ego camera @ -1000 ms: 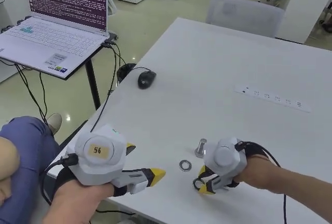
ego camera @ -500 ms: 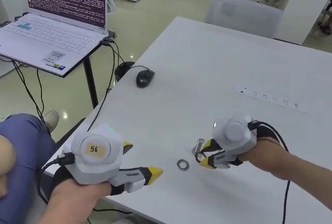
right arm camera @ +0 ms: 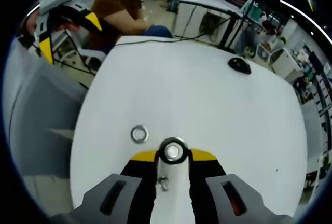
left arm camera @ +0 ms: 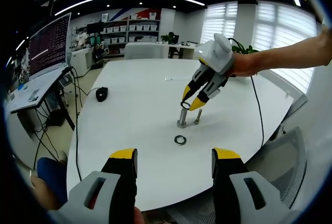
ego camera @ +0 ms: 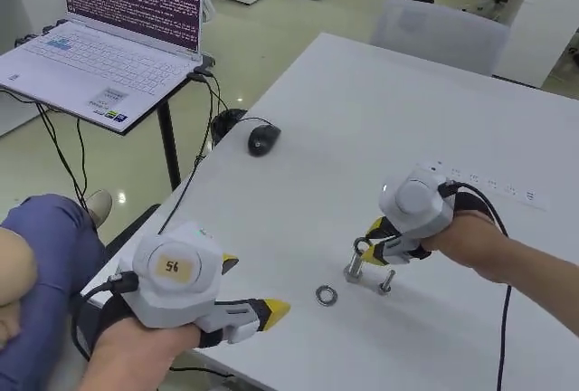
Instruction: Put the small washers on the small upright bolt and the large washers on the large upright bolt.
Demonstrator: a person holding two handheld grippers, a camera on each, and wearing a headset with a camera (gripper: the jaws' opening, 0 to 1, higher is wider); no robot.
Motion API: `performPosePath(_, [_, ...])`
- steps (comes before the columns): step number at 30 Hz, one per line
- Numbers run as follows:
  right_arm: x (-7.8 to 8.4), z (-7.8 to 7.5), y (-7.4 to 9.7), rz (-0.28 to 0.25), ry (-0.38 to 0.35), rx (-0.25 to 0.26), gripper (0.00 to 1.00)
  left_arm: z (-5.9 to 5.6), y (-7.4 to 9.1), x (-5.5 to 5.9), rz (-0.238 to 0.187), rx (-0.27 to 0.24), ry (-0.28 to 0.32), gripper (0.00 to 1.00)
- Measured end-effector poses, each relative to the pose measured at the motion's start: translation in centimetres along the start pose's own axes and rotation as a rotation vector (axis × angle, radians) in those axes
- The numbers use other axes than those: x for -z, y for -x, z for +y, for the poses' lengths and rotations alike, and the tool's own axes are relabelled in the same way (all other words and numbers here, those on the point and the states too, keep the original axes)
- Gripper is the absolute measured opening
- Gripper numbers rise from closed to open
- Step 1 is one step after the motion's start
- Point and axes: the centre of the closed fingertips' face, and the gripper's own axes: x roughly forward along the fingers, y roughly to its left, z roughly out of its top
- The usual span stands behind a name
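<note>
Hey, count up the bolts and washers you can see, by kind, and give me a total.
Upright bolts: 2, a large bolt and a small bolt.
Washers: 2, a loose washer and a held washer in the right hand-held gripper.
Total: 4.

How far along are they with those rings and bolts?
Done: no washer looks seated on either bolt yet. In hand: the right gripper has the held washer at the top of the large bolt. Left: the loose washer on the table; the small bolt looks bare.
</note>
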Motion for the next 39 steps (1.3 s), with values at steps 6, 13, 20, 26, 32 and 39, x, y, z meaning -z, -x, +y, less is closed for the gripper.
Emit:
performPosePath(6, [0.6, 0.1, -0.8, 0.031, -0.004, -0.016, 0.23, 0.3, 0.1, 0.0, 0.001, -0.005, 0.005, 0.57])
performPosePath(13, [0.8, 0.3, -1.2, 0.039, -0.021, -0.03, 0.23, 0.4, 0.1, 0.2, 0.006, -0.004, 0.006, 0.57])
performPosePath(20, [1.1, 0.2, -2.1, 0.055, -0.033, -0.039, 0.23, 0.6, 0.3, 0.4, 0.008, -0.009, 0.012, 0.57])
performPosePath(26, [1.4, 0.5, -2.9, 0.081, -0.036, -0.044, 0.24, 0.8, 0.4, 0.7, 0.01, -0.016, 0.018, 0.57])
performPosePath(32, [2.3, 0.6, -4.2, 0.112, -0.07, -0.045, 0.24, 0.4, 0.3, 0.7, 0.013, -0.008, 0.014, 0.57])
performPosePath(39, [3.0, 0.8, -5.8, 0.153, -0.124, -0.037, 0.24, 0.0, 0.3, 0.5, 0.018, 0.0, 0.0, 0.57])
